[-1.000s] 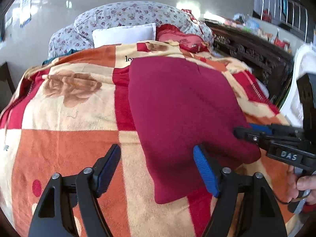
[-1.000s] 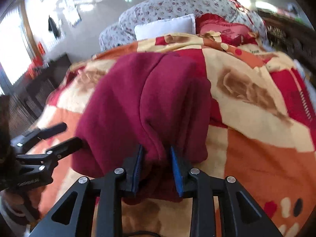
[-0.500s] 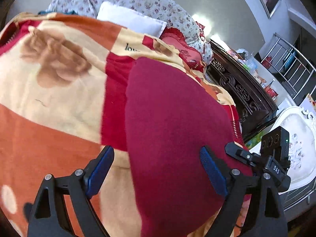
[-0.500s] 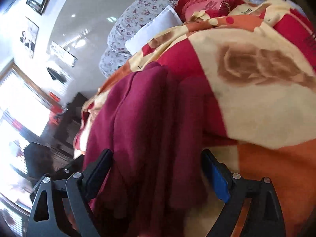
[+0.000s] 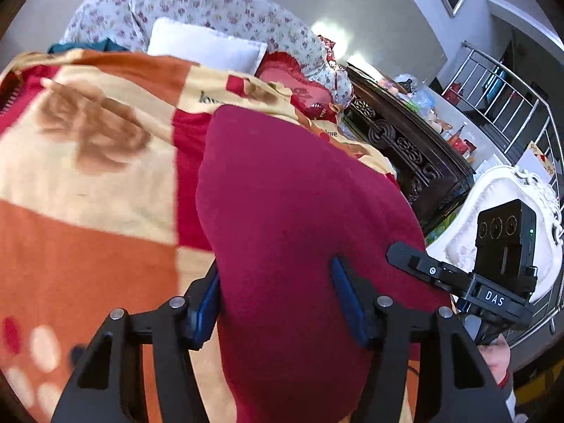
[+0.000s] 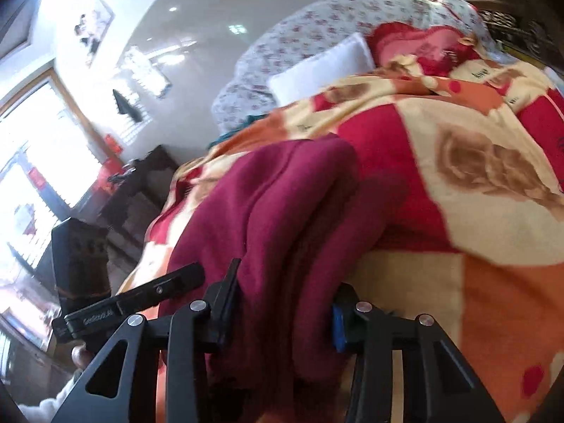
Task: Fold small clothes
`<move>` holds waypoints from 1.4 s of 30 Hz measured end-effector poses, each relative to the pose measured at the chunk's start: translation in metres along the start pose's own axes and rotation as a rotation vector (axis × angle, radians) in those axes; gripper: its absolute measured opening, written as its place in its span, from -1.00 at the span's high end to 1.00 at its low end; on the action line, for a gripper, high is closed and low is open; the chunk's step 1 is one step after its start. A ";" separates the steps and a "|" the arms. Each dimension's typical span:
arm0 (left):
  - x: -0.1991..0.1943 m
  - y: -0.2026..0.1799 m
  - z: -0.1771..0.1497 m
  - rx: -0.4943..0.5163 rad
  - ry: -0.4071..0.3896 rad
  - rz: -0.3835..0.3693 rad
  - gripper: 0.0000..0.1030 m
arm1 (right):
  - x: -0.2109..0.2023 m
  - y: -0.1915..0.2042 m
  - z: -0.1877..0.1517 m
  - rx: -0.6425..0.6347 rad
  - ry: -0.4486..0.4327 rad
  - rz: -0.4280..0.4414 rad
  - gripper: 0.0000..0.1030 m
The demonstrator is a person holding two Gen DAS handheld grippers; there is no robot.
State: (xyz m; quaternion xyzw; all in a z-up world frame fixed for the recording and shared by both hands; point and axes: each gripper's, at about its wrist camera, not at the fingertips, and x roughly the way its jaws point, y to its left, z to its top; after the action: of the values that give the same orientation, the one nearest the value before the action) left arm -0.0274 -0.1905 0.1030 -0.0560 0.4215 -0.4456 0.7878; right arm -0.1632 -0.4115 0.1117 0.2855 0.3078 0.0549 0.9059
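Note:
A maroon garment (image 5: 282, 194) lies folded lengthwise on a red, orange and cream blanket (image 5: 88, 229). My left gripper (image 5: 278, 303) straddles its near end, and the jaws are closing with the cloth filling the gap and touching both blue pads. In the right wrist view the same garment (image 6: 282, 204) is bunched in thick folds. My right gripper (image 6: 285, 310) is closing on those folds, and its pads press into them. Each gripper's black camera block (image 5: 504, 225) (image 6: 79, 257) shows at the edge of the other's view, beside the garment.
A white pillow (image 5: 204, 49) and floral bedding (image 5: 225, 10) lie at the far end of the bed. A dark carved bed frame (image 5: 405, 141) and a white chair (image 5: 493, 194) stand to the right. A dark cabinet (image 6: 134, 197) stands left, under bright windows.
Both grippers opened wide half a second ago and have now narrowed onto the garment's near end. The right one let go of its earlier pinch and took a broader bunch. Both views have tilted.

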 end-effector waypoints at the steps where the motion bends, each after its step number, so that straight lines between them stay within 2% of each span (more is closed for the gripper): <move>1: -0.016 0.001 -0.004 0.005 0.005 0.010 -0.14 | -0.001 0.015 -0.008 -0.019 0.011 0.011 0.12; 6: -0.072 0.015 -0.043 0.028 0.021 0.098 -0.15 | 0.016 0.056 -0.050 -0.063 0.091 0.044 0.09; 9: -0.078 0.035 -0.073 0.013 0.083 0.164 -0.15 | 0.042 0.059 -0.080 -0.021 0.216 0.032 0.00; 11: -0.072 0.046 -0.086 -0.003 0.127 0.200 -0.15 | 0.052 0.061 -0.096 -0.030 0.292 -0.024 -0.07; 12: -0.070 0.051 -0.092 -0.009 0.139 0.220 -0.16 | 0.048 0.064 -0.099 -0.055 0.275 -0.049 -0.12; 15: -0.079 0.046 -0.098 0.038 0.077 0.280 -0.25 | 0.027 0.072 -0.096 -0.057 0.230 -0.057 -0.13; 17: -0.085 0.036 -0.096 0.098 0.055 0.355 -0.29 | 0.017 0.082 -0.090 -0.094 0.191 -0.087 -0.13; 20: -0.086 0.028 -0.094 0.143 0.042 0.408 -0.36 | 0.013 0.109 -0.081 -0.245 0.142 -0.150 0.04; 23: -0.082 0.031 -0.095 0.127 0.040 0.424 -0.39 | 0.006 0.127 -0.075 -0.284 0.072 -0.148 0.09; 25: -0.079 0.034 -0.097 0.121 0.037 0.429 -0.43 | 0.013 0.138 -0.075 -0.344 0.101 -0.136 0.09; 28: -0.077 0.031 -0.102 0.129 0.024 0.445 -0.46 | 0.034 0.139 -0.087 -0.387 0.173 -0.162 0.09; 32: -0.075 0.028 -0.104 0.138 0.015 0.456 -0.50 | 0.056 0.122 -0.117 -0.416 0.253 -0.264 0.10; 36: -0.076 0.024 -0.108 0.146 0.000 0.474 -0.50 | 0.051 0.123 -0.124 -0.433 0.208 -0.292 0.10; 42: -0.094 0.018 -0.110 0.127 -0.039 0.503 -0.50 | 0.020 0.135 -0.116 -0.385 0.116 -0.315 0.04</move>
State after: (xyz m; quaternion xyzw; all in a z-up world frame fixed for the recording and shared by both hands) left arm -0.1176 -0.0777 0.0826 0.0918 0.3782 -0.2602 0.8836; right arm -0.2052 -0.2380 0.1003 0.0525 0.3836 -0.0130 0.9219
